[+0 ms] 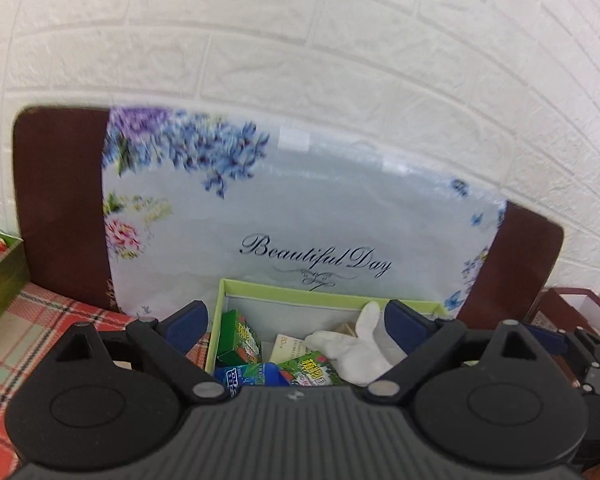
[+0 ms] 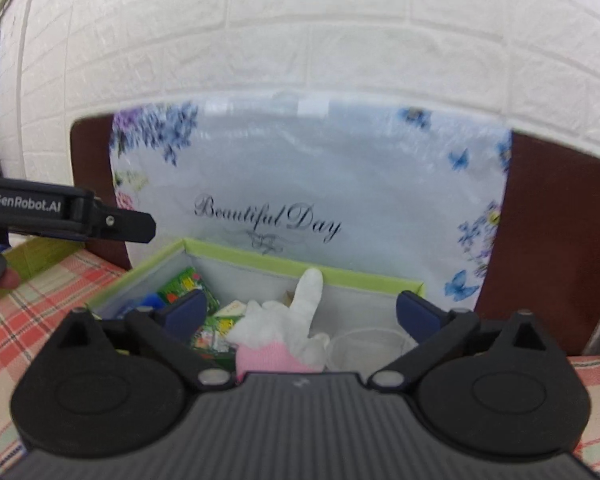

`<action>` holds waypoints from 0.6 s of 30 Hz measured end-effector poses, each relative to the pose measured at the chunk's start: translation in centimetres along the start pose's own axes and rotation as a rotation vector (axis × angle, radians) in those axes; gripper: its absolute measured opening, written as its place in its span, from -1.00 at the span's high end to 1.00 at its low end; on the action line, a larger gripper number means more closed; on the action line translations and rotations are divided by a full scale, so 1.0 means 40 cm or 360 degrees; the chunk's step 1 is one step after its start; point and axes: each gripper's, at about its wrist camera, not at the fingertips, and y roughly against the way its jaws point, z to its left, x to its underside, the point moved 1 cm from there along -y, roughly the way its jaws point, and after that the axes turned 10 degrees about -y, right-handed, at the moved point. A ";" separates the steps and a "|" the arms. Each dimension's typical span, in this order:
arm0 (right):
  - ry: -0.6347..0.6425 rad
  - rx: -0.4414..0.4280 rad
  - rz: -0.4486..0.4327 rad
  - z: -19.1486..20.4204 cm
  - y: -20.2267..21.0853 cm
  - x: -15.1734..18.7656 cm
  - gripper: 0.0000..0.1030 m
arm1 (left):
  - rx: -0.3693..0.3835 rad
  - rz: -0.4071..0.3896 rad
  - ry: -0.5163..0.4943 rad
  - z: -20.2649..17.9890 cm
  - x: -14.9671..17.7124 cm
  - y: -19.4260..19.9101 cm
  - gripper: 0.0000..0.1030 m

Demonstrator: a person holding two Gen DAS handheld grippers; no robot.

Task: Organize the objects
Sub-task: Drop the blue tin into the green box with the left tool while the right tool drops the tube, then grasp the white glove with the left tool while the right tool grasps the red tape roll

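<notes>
A red-and-white plaid tablecloth covers the surface. On it stands a green-rimmed storage box, set against a floral "Beautiful Day" panel. A second green box sits at the far left edge.

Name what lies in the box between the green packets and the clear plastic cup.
The white glove with a pink cuff lies between the green packets and the clear cup, shown in the right wrist view.

Box: lime-green rim, pale grey lining. Glove: white, pink cuff. Tablecloth: red-and-green plaid; cartons green.
</notes>
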 end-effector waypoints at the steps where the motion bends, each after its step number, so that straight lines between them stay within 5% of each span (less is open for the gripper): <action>1: 0.0005 0.0002 -0.0013 0.003 0.027 -0.006 -1.00 | -0.0020 -0.0001 0.0001 -0.006 -0.005 0.027 -0.91; 8: -0.0042 0.0015 -0.0049 0.019 0.214 -0.004 -1.00 | -0.0157 0.0021 -0.0074 -0.066 0.015 0.204 -0.91; 18: -0.0202 0.0012 -0.0019 0.034 0.410 0.107 -1.00 | -0.0112 0.0122 -0.0054 -0.123 0.157 0.330 -0.91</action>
